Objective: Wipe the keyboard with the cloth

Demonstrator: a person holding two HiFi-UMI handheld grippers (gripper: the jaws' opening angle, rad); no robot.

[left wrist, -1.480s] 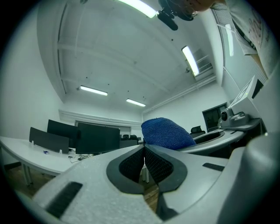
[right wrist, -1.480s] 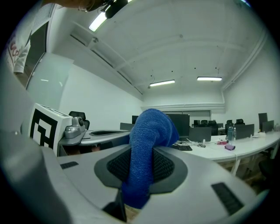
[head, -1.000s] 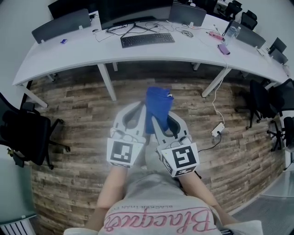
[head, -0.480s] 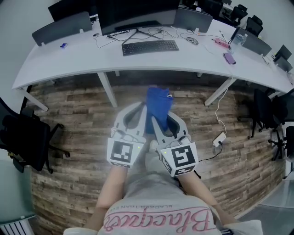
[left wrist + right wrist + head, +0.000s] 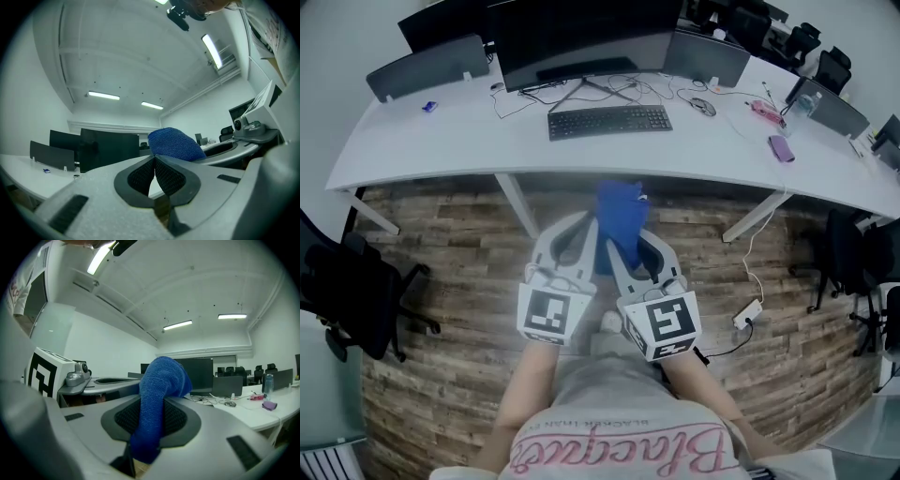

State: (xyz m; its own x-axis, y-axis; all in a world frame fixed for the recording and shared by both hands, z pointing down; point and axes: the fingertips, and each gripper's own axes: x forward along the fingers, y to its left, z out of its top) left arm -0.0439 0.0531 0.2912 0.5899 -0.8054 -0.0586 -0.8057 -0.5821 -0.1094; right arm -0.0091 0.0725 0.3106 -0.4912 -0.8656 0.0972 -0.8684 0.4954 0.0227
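**Cloth gripped, keyboard apart on the table**

The left gripper has its fingers pressed together with nothing between them. Just beside it, the right gripper clamps the blue cloth, which sticks up past its fingers. Both are over the wood floor.

Count, head view: I log two grippers, left gripper and right gripper. One blue cloth. One keyboard at 12 o'clock. One mouse at 1 o'clock. One white desk. One black chair at 9 o'clock; chairs at 3 o'clock uncountable.
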